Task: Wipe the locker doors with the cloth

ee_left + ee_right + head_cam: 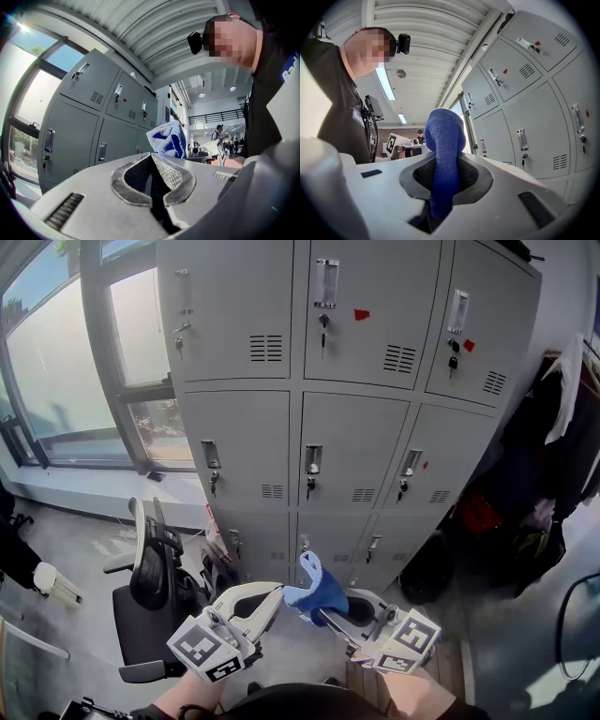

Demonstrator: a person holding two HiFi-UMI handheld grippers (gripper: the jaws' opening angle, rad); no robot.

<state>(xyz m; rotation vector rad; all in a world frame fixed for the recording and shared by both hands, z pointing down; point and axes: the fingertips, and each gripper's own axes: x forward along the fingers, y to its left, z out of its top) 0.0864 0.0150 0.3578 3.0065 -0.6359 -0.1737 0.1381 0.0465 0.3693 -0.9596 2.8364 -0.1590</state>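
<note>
The grey lockers [352,442] stand in front of me, three columns of shut doors with handles and keys. My right gripper [325,615] is shut on a blue cloth [315,590], which sticks up from its jaws, low and short of the bottom doors. In the right gripper view the cloth [444,140] rises between the pads [466,176], with the lockers [529,103] to the right. My left gripper [275,597] is beside it on the left, shut with nothing in it. In the left gripper view its jaws [151,158] meet, the cloth [168,139] shows beyond them, and the lockers [79,122] fill the left.
A black office chair [150,577] stands low at the left, by a large window [66,362]. Coats and bags [553,456] hang to the right of the lockers. A dark bag [427,568] sits at the lockers' lower right corner.
</note>
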